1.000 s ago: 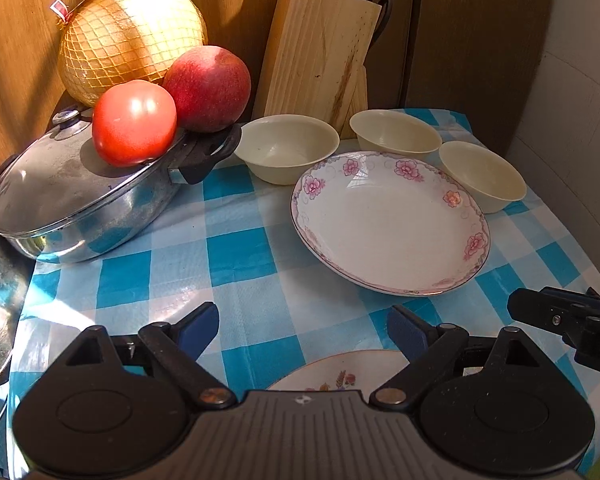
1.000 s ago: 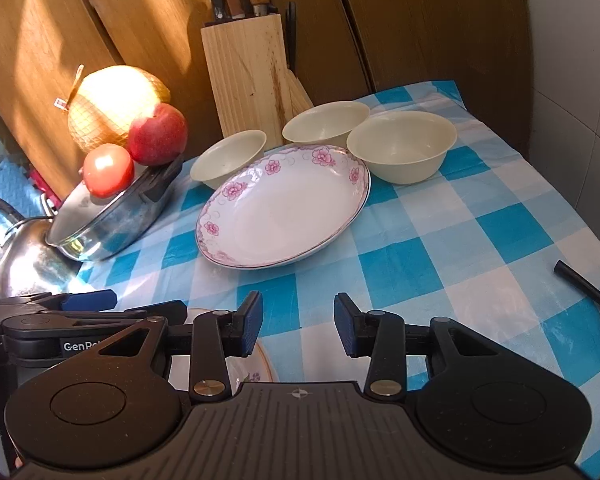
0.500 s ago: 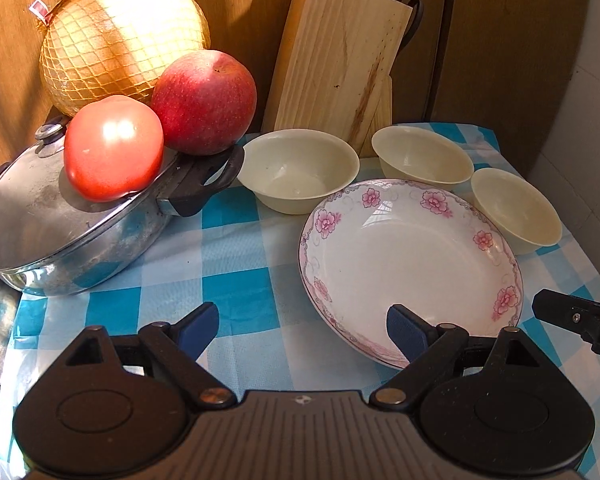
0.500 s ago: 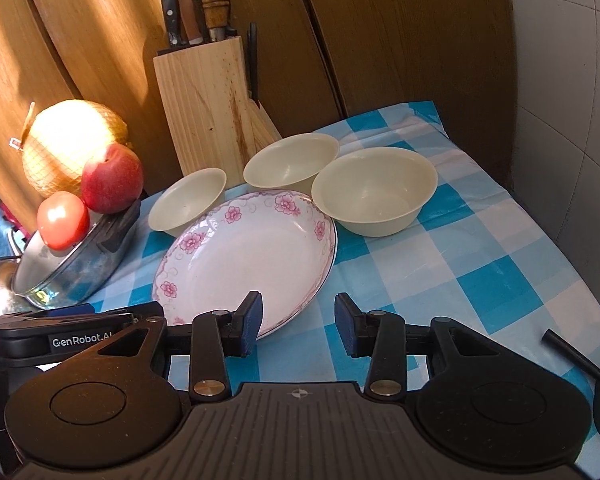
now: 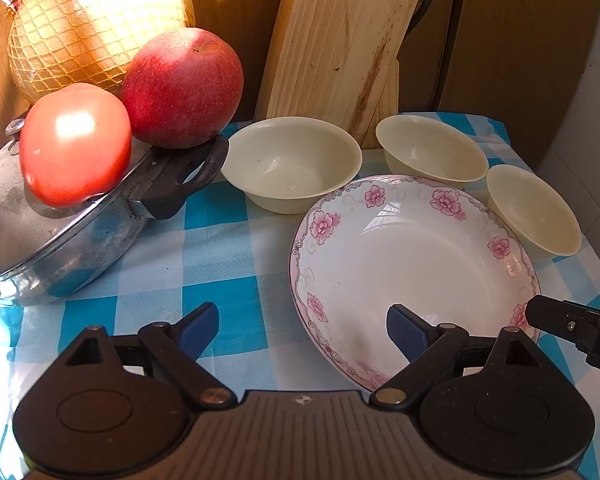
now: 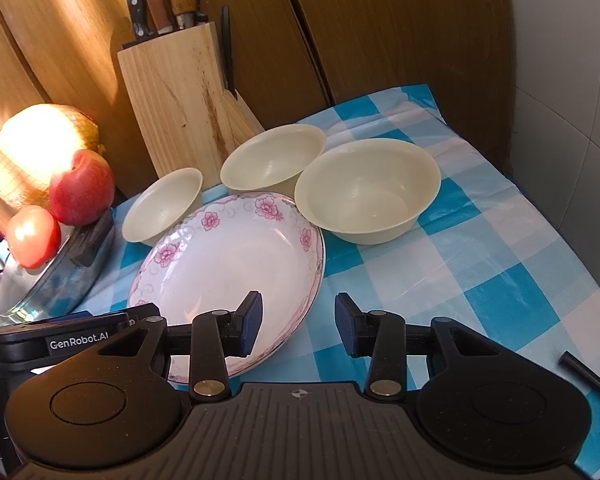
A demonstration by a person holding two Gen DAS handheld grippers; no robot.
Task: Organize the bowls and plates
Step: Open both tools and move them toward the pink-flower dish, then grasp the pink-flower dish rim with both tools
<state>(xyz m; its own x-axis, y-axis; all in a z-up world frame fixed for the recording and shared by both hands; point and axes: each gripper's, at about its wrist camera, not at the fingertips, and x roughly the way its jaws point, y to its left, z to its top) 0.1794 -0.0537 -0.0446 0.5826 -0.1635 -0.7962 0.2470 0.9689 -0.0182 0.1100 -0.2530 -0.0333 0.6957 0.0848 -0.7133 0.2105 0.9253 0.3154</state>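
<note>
Left gripper (image 5: 302, 326) and right gripper (image 6: 298, 322), both spread and holding nothing, face 1 floral plate (image 6: 236, 256) and 3 cream bowls (image 6: 370, 190).

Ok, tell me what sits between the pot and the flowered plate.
Only bare checked tablecloth separates the pot from the flowered plate, shown in the left wrist view.
</note>
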